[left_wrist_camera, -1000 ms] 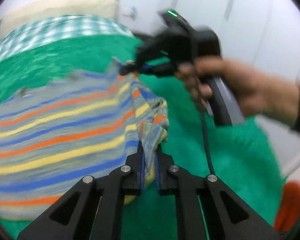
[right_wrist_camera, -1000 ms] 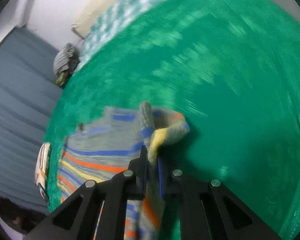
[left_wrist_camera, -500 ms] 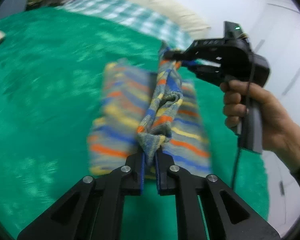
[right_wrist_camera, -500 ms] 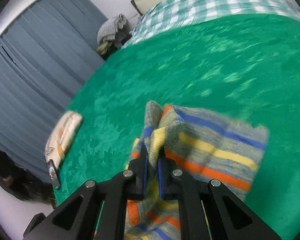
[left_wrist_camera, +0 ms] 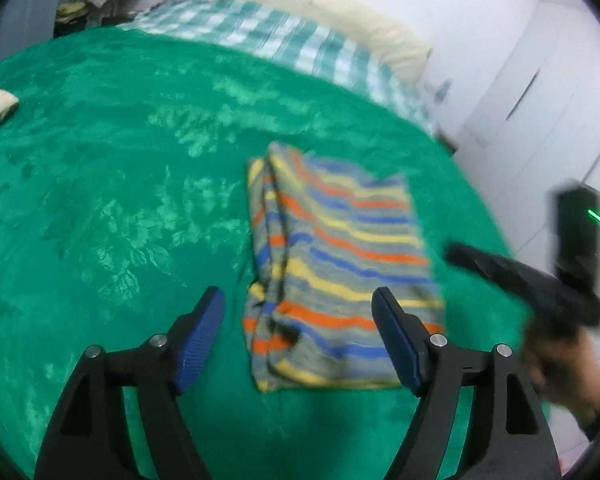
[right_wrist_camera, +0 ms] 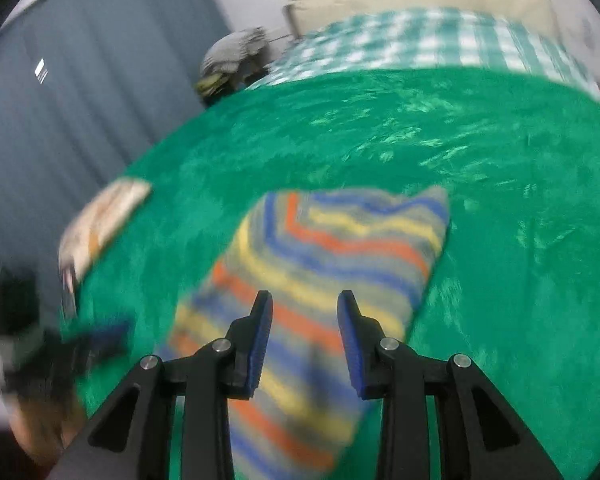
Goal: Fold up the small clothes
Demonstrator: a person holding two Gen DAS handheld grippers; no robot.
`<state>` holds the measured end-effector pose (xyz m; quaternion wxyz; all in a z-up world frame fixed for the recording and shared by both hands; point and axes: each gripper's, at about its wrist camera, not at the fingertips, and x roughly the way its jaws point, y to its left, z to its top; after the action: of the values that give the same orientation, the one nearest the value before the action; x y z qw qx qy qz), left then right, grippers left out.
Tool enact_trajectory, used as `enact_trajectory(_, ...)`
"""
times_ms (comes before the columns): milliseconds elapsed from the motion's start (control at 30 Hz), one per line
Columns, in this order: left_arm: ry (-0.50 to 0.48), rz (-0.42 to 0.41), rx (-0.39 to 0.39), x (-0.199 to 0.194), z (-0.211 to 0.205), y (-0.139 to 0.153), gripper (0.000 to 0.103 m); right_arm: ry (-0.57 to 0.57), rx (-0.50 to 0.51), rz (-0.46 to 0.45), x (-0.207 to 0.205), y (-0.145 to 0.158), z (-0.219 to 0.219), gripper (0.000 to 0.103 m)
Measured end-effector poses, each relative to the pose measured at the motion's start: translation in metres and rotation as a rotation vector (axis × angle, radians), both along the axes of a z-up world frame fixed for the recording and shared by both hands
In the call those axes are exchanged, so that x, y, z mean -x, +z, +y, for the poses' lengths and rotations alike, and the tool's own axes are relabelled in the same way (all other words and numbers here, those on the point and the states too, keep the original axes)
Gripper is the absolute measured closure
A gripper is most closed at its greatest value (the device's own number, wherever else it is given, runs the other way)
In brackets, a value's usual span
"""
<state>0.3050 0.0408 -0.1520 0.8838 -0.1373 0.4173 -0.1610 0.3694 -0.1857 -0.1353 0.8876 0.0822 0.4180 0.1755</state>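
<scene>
A small knit garment [left_wrist_camera: 332, 264] with grey, orange, yellow and blue stripes lies folded on the green blanket [left_wrist_camera: 112, 168]. My left gripper [left_wrist_camera: 300, 320] is wide open and empty just above the garment's near end. My right gripper [right_wrist_camera: 305, 312] is open and empty above the same garment [right_wrist_camera: 324, 264], which looks blurred in the right wrist view. The right gripper also shows in the left wrist view [left_wrist_camera: 540, 288], held in a hand to the right of the garment.
A checked sheet [left_wrist_camera: 268, 36] and a cream pillow [left_wrist_camera: 308, 4] lie at the bed's far end. A pale folded item [right_wrist_camera: 100, 220] sits at the blanket's left edge. Grey curtains [right_wrist_camera: 60, 120] hang on the left; white cupboards [left_wrist_camera: 540, 100] stand on the right.
Both grippers were shut on the garment's edge and carried it over onto itself. Now both have opened, let go and drawn back; the garment lies folded.
</scene>
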Motion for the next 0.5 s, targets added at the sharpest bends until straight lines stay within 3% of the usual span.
enact_trajectory(100, 0.033, 0.13, -0.114, -0.013, -0.002, -0.037, 0.042, 0.085, 0.04, 0.034, 0.036, -0.028, 0.014, 0.069)
enact_trajectory(167, 0.003, 0.144, -0.099, -0.02, 0.005, -0.043, 0.042, 0.126, 0.098, 0.134, 0.046, -0.062, 0.025, 0.068)
enact_trajectory(200, -0.005, 0.139, -0.097, -0.019, 0.01, -0.037, 0.042, 0.139, 0.152, 0.139, 0.054, -0.073, 0.031, 0.068)
enact_trajectory(267, -0.01, 0.091, -0.087, -0.018, 0.018, -0.016, 0.035, 0.137, 0.134, 0.093, 0.056, -0.063, 0.027, 0.069)
enact_trajectory(333, -0.041, 0.017, -0.038, -0.03, 0.019, 0.003, 0.02, 0.095, 0.056, 0.079, 0.043, -0.047, 0.009, 0.069)
enact_trajectory(433, -0.099, -0.002, 0.003, -0.07, 0.0, 0.013, 0.018, 0.01, 0.055, 0.009, 0.003, -0.023, -0.017, 0.069)
enact_trajectory(500, -0.095, 0.042, -0.039, -0.095, -0.012, 0.002, 0.019, -0.017, 0.041, 0.007, -0.035, -0.02, -0.03, 0.069)
